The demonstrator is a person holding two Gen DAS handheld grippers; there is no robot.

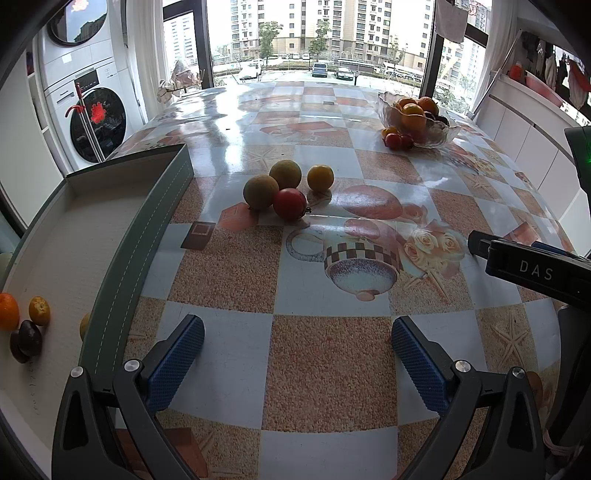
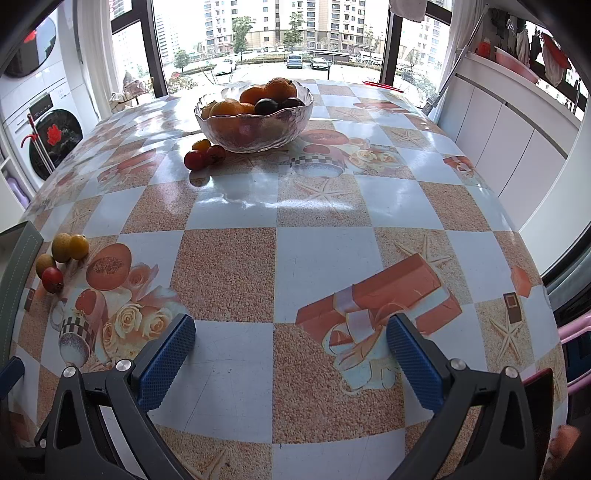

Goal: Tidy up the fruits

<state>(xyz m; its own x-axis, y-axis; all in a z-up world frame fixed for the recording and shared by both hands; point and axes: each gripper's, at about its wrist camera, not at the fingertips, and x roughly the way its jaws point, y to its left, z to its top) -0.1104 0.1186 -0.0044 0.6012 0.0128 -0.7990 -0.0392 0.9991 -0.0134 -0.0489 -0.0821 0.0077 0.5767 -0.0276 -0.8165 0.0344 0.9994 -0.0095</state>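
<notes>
Left wrist view — low over the table (image 1: 332,369), looking forward between its own blue pads (image 1: 177,362) toward the window (image 1: 317,37); grey tray (image 1: 155,229) close at left, a cluster of four fruits (image 1: 286,190) near ahead, glass bowl (image 1: 417,114) far right.

Right wrist view — likewise low, facing the same window (image 2: 273,33); bowl (image 2: 255,118) ahead centre, well off.

Shared: bowl, small tomatoes (image 2: 203,155) beside it, the four-fruit cluster (image 2: 61,258) at far left, washing machine (image 2: 51,136).
</notes>
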